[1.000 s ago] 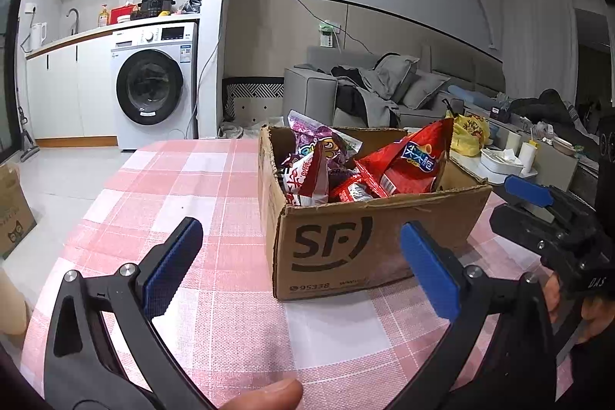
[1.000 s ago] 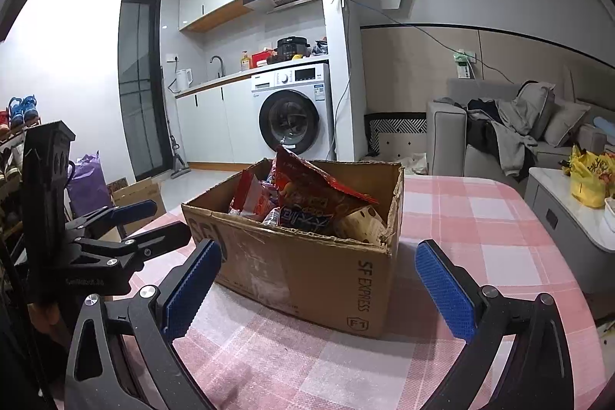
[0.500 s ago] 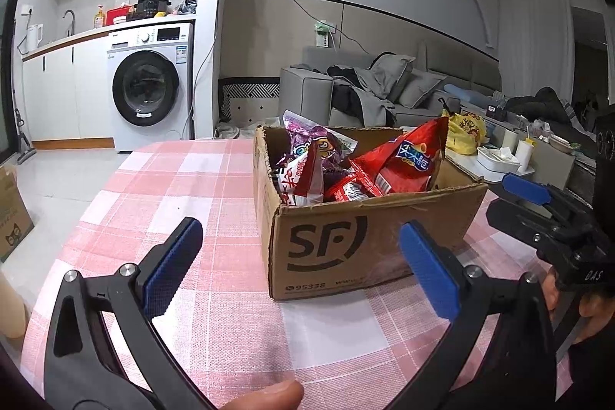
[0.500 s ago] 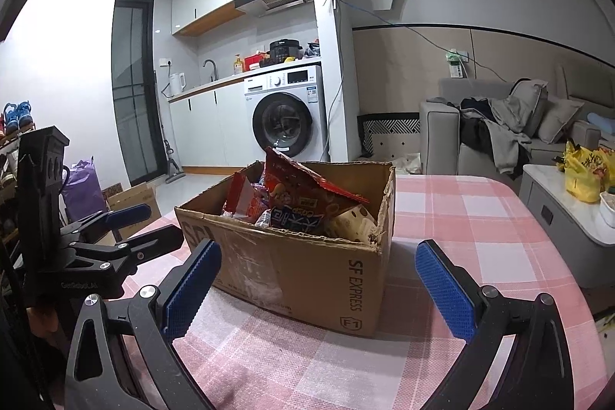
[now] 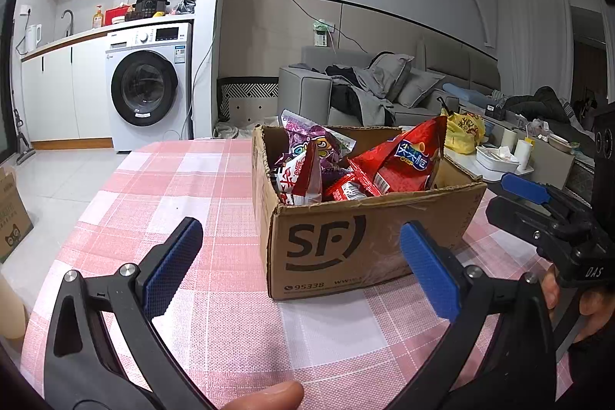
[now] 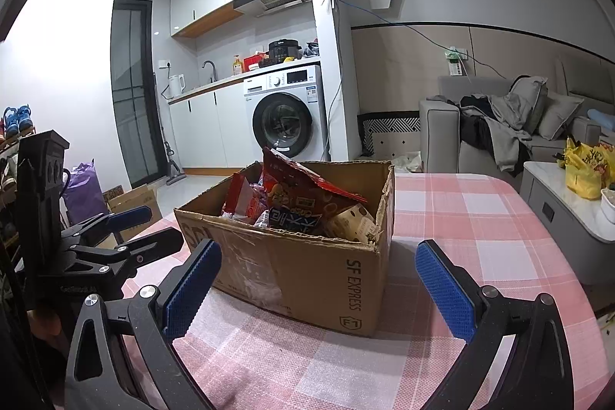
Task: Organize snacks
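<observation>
A brown cardboard box (image 5: 346,248) (image 6: 315,271) marked SF stands on the pink checked tablecloth (image 5: 184,187) (image 6: 476,218). Several snack bags fill it: a large red bag (image 5: 403,160) (image 6: 303,191), a purple bag (image 5: 319,145) and a red-and-white bag (image 5: 300,175). My left gripper (image 5: 300,268) hovers open in front of the box's printed side, with nothing between its blue pads. My right gripper (image 6: 319,283) is open too, facing the box's corner from the other side. Each gripper appears at the edge of the other's view.
A washing machine (image 5: 148,87) and kitchen counter stand beyond the table. A grey sofa (image 5: 384,95) with clothes is at the back right. A low white table (image 6: 565,210) with a yellow bag (image 6: 584,171) sits right of the checked table. Cardboard boxes (image 6: 134,202) lie on the floor.
Both grippers have shifted slightly relative to the box, which sits a little further left in both views. Their jaws have stayed open and the snacks have not moved.
</observation>
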Tool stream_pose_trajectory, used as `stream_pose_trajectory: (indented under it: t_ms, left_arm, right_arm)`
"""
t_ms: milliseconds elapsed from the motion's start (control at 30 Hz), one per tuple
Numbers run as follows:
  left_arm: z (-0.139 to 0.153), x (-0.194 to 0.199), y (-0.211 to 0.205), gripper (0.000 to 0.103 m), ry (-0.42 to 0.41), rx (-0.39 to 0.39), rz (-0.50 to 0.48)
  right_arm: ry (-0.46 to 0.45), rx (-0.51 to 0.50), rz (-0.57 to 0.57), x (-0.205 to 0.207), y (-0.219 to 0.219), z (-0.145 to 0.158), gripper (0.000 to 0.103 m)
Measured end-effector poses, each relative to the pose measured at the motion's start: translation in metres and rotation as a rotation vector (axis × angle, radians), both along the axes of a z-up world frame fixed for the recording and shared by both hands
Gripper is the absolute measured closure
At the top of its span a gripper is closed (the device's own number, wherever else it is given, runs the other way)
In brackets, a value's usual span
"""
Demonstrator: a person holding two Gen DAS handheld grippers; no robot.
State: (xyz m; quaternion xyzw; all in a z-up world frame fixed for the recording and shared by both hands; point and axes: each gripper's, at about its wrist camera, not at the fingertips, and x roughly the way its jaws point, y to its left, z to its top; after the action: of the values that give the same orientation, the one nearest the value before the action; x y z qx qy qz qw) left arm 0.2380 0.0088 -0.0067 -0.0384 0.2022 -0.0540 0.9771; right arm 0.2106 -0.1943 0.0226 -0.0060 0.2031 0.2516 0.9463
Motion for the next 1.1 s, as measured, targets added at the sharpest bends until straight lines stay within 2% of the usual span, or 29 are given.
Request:
stream_pose_trajectory:
  t_ms: [1100]
  left_arm:
    - [-0.0015, 0.0012, -0.0012, 0.001, 0.0, 0.0, 0.0]
  right_arm:
    - [0.0, 0.006, 0.001, 0.001, -0.0002, -0.0014, 0.0]
